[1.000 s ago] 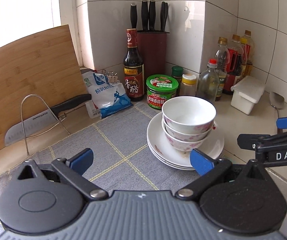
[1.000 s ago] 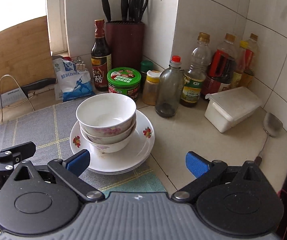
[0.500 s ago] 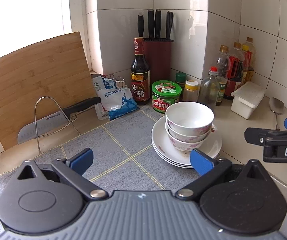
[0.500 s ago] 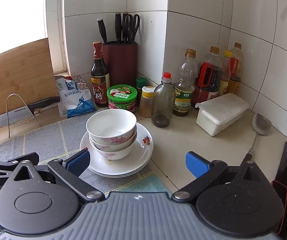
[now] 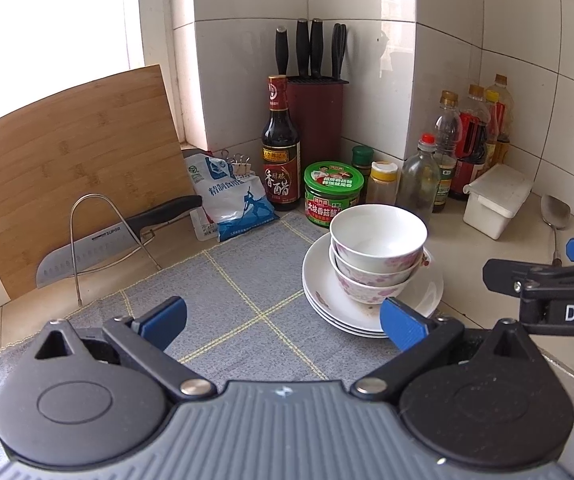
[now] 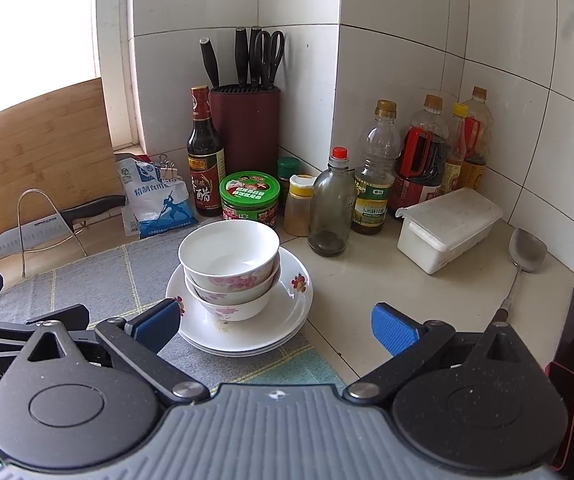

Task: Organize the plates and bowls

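Far to the left of our left tongs (image 5: 283, 320) the wooden cutting board (image 5: 75, 152) leans on the wall with the cleaver (image 5: 87, 244) resting in its wire rack (image 5: 103, 236), and compared with a second ago they sit smaller and farther off, so we have drawn both tools back from the counter corner. Our left tongs hang with their blue pads spread wide, holding nothing, above the grey mat (image 5: 223, 292). Just ahead of their right pad is the stack: the nested bowls (image 5: 377, 256) sit on the plates (image 5: 371, 300), which lie on the right edge of the mat. In the right wrist view the same bowls (image 6: 229, 268) and plates (image 6: 287, 316) are ahead of our right tongs (image 6: 275, 324), beside their left pad, and these tongs are also spread wide and empty. Behind the stack stand the green jar (image 6: 249, 196) and vinegar bottle (image 6: 203, 152); off to the right lie the white box (image 6: 451, 228) and the spatula (image 6: 527, 256). Since the stack looks unchanged while we retreat with empty pads, we judge the stacking done and the task near its end.
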`<state>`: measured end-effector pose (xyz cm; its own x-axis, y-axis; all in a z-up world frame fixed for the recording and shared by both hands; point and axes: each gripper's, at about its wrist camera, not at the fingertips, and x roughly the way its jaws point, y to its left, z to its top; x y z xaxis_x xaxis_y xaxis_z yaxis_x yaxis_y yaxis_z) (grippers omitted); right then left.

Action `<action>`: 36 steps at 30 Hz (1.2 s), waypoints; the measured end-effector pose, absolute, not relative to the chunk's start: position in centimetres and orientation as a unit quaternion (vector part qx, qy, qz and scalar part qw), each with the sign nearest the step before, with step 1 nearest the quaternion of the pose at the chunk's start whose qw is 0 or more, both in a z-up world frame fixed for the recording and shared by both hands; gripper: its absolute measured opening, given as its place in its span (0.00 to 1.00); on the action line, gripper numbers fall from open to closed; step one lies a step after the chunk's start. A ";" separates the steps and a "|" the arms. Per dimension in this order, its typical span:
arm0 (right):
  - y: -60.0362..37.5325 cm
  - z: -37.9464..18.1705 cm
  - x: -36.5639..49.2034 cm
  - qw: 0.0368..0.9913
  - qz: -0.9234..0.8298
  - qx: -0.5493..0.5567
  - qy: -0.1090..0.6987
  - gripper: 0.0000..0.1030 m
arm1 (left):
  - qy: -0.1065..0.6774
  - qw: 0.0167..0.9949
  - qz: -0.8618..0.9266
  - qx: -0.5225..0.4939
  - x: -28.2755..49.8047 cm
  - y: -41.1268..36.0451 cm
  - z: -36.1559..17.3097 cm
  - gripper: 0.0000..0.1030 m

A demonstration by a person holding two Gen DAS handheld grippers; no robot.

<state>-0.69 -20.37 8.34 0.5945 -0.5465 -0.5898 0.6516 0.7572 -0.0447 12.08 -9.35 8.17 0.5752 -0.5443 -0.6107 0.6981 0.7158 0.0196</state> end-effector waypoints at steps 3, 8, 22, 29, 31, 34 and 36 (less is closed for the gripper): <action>-20.4 8.4 -0.7 0.889 -0.336 0.088 0.298 1.00 | 0.295 0.878 -0.353 0.129 12.0 -9.3 8.2 0.99; -20.3 8.6 -0.9 0.890 -0.335 0.087 0.295 1.00 | 0.293 0.880 -0.352 0.129 12.0 -9.3 8.3 0.99; -20.3 8.7 -1.0 0.891 -0.335 0.085 0.294 1.00 | 0.292 0.881 -0.350 0.130 11.7 -9.1 8.5 0.99; -20.2 8.8 -1.3 0.891 -0.337 0.084 0.294 1.00 | 0.291 0.881 -0.351 0.131 11.6 -9.1 8.6 0.99; -20.1 8.9 -1.4 0.891 -0.337 0.084 0.293 1.00 | 0.291 0.881 -0.350 0.130 11.5 -9.0 8.6 0.99; -20.1 8.9 -1.5 0.891 -0.337 0.084 0.292 1.00 | 0.291 0.881 -0.350 0.130 11.5 -9.1 8.6 0.99; -20.1 8.9 -1.5 0.891 -0.337 0.083 0.293 1.00 | 0.291 0.881 -0.350 0.130 11.5 -9.0 8.6 0.99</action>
<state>-1.47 -20.09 8.94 0.6015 -0.5515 -0.5780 0.6492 0.7590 -0.0486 11.47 -9.04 8.64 0.5863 -0.5405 -0.6034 0.6915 0.7220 0.0252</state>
